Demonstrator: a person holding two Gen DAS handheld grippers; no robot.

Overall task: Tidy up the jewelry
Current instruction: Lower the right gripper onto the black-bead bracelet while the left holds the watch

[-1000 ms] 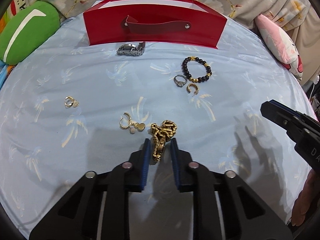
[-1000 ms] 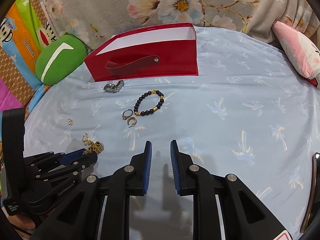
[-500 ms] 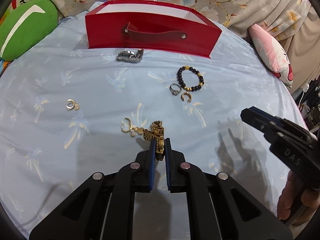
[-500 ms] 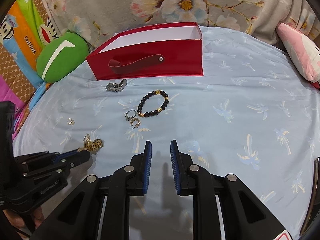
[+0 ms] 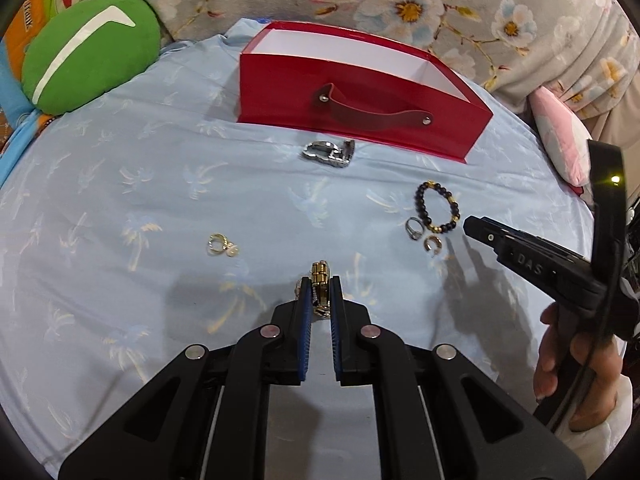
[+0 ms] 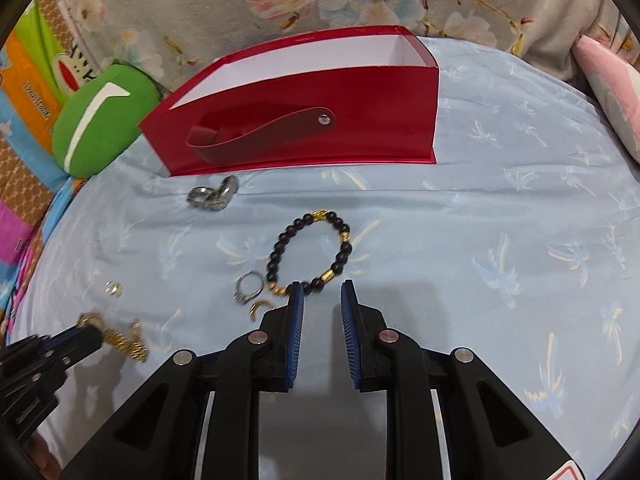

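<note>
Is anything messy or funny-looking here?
Yes. The red box looks empty while jewelry lies loose on the blue sheet: a black bead bracelet, rings, earrings. A gold chain dangles from the left gripper.

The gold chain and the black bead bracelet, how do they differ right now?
The gold chain is pinched in the left gripper; the bead bracelet lies free on the blue sheet, in front of the empty right gripper. The chain is metal links, bunched and dangling; the bracelet is round dark beads in an open loop. Both have gold parts.
</note>
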